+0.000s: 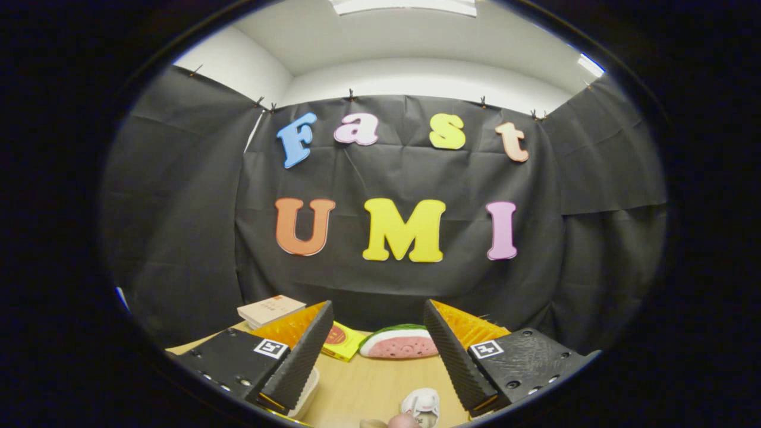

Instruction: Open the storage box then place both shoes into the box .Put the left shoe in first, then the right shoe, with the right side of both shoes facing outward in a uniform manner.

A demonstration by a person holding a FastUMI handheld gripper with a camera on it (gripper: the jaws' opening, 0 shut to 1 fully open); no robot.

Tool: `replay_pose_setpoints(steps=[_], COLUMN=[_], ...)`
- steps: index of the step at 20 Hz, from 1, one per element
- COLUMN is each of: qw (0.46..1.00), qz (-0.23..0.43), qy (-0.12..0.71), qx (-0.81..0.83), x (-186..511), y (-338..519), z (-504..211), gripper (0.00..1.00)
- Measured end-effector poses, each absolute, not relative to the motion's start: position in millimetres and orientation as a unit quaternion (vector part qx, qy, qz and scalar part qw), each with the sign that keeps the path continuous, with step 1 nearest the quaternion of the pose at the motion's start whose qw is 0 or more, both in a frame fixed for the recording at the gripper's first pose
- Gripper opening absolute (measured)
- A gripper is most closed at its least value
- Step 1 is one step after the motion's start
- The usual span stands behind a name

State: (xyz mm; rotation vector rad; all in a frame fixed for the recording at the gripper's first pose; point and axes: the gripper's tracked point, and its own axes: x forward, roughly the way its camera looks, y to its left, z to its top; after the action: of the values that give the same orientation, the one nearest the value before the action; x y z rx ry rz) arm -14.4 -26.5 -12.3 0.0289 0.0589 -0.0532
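Between the wide-spread, empty jaws of the gripper (377, 356), low on the wooden counter (374, 386), sits a small white shoe (421, 404). Beyond them lie a watermelon-slice toy (399, 343), a yellow packet (343, 342) and a book (270, 310).

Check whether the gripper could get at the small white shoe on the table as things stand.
Probably yes: the gripper is open, nothing is held, and the white shoe lies on bare table low between its fingers, though it points well above the shoe.
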Motion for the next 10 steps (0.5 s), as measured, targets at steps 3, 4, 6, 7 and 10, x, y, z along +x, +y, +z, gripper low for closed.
replay_pose_setpoints(steps=[3, 4, 6, 7, 10], qw=[0.998, 0.997, 0.992, 0.989, 0.975], qz=[0.002, 0.018, 0.062, 0.084, 0.128], qy=[0.062, 0.079, 0.106, 0.119, 0.168], qx=[0.018, 0.021, 0.024, 0.028, 0.063], x=[-7, -6, -6, -7, -13], y=[-5, 7, 31, 42, 63], z=[-41, -56, -81, -92, -133], gripper=[0.95, 0.95, 0.95, 0.95, 0.95])
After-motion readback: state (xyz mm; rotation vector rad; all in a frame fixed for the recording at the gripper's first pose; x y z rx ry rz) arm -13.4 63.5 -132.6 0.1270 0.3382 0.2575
